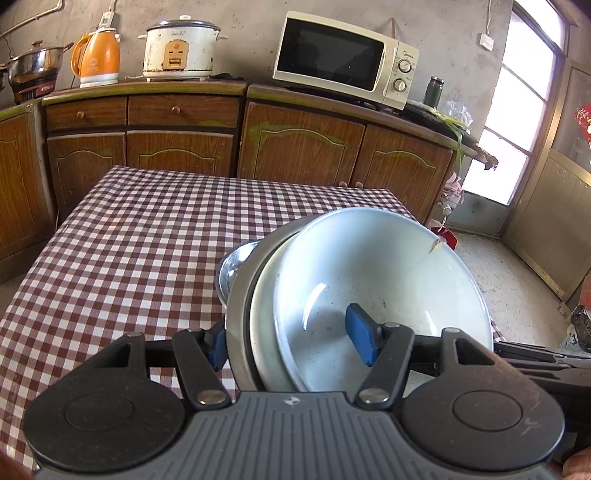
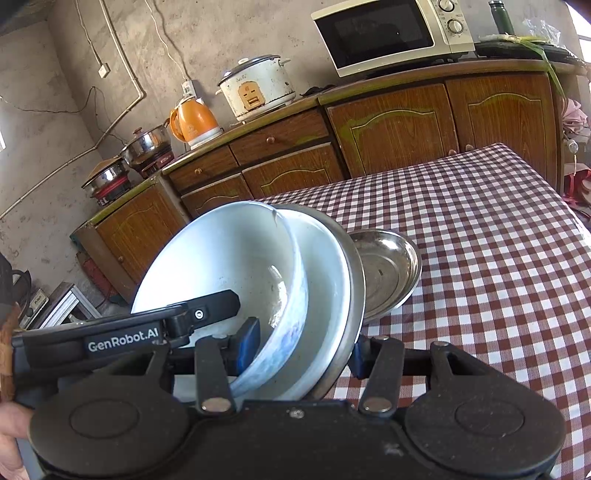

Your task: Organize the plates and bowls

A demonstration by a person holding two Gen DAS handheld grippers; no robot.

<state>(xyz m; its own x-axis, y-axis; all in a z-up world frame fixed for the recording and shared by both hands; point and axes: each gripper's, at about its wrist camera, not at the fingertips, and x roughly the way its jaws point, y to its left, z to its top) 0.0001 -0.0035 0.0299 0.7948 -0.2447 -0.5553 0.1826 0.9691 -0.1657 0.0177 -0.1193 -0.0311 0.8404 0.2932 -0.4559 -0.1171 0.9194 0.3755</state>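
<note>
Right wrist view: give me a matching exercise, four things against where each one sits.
Things:
1. white ceramic bowl
2. small steel dish
3. orange electric kettle
4. cream microwave oven

Places:
A. on the counter beside the white rice cooker
B. innermost of the tilted stack clamped between the jaws
C. top right, on the counter
D. on the checked tablecloth, behind the stack

Pairs: 1-B, 2-D, 3-A, 4-C
</note>
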